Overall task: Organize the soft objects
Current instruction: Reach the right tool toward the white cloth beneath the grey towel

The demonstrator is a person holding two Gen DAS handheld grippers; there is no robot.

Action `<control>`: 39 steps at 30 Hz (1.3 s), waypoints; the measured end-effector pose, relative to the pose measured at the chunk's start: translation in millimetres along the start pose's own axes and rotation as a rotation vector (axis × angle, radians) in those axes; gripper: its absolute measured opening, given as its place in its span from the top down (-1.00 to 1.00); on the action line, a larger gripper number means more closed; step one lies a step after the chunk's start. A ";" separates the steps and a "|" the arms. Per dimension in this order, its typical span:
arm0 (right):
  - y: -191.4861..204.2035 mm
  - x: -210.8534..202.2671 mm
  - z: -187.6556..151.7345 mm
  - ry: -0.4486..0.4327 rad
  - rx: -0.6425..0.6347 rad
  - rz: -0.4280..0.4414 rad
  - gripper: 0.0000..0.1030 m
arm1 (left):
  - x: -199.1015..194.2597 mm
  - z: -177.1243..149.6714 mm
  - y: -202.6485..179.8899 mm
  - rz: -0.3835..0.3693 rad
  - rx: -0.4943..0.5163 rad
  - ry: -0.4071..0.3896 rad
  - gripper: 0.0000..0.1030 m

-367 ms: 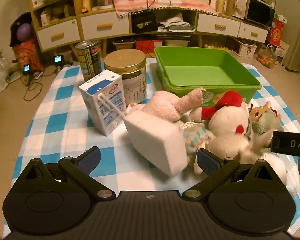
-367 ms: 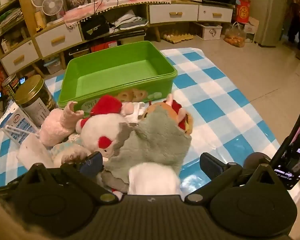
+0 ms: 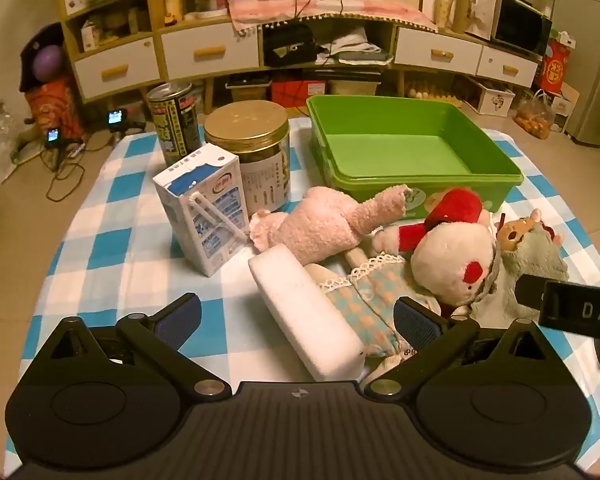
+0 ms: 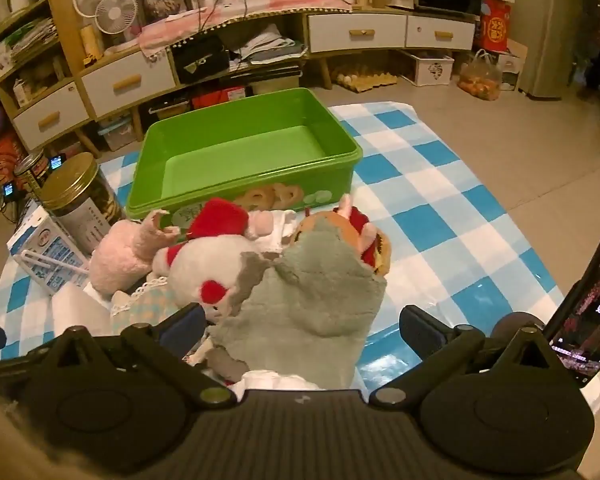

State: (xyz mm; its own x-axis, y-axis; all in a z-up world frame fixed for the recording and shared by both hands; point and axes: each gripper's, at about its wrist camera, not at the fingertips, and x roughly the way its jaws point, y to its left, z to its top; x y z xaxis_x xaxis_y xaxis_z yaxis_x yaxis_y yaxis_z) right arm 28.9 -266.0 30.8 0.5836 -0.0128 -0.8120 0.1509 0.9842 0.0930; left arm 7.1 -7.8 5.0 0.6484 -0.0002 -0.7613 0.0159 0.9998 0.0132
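In the left wrist view, the left gripper [image 3: 298,316] fills the bottom of the frame with its fingers spread wide and holding nothing. Between them lies a white foam block [image 3: 306,314], tilted toward the lower centre, resting against a doll in a checked lace dress [image 3: 370,292]. Just above, at mid-frame, a pink plush [image 3: 324,224] lies on its side, and to its right a white plush with a red hat [image 3: 452,256] leans on a grey-green plush [image 3: 536,256] near the right edge. Left of the pile, a milk carton [image 3: 204,216] stands upright, with a gold-lidded jar [image 3: 252,152] and a dark can [image 3: 174,120] behind it. A green bin [image 3: 496,160] sits in the upper middle on the blue checked cloth [image 3: 100,240].

In the right wrist view, the right gripper [image 4: 300,326] is likewise wide open, gripping nothing. The grey-green plush [image 4: 312,296] lies between its fingers at lower centre, with the white plush [image 4: 216,260] and pink plush [image 4: 120,256] to the left. The green bin [image 4: 256,184] stands just beyond them, above centre.
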 end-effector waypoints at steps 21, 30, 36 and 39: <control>25.9 -7.7 -15.1 -0.015 -0.049 -0.001 -0.72 | 4.3 1.1 4.3 0.006 -0.017 0.004 -0.90; 26.6 -9.9 -14.1 -0.022 -0.056 -0.005 -0.72 | 4.4 0.7 4.6 0.006 -0.017 0.005 -0.90; 28.1 -9.8 -14.2 -0.022 -0.066 -0.004 -0.72 | 5.3 -0.4 5.5 0.007 -0.019 0.005 -0.90; 28.3 -9.7 -14.4 -0.023 -0.067 -0.005 -0.72 | 5.9 -0.9 5.9 0.007 -0.018 0.006 -0.90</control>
State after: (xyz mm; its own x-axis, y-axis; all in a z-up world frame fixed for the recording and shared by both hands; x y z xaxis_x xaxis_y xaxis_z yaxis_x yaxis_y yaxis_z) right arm 16.0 -235.4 33.0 0.6010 -0.0210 -0.7989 0.1005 0.9937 0.0495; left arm 10.3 -1.9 -0.1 0.6441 0.0066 -0.7649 -0.0023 1.0000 0.0066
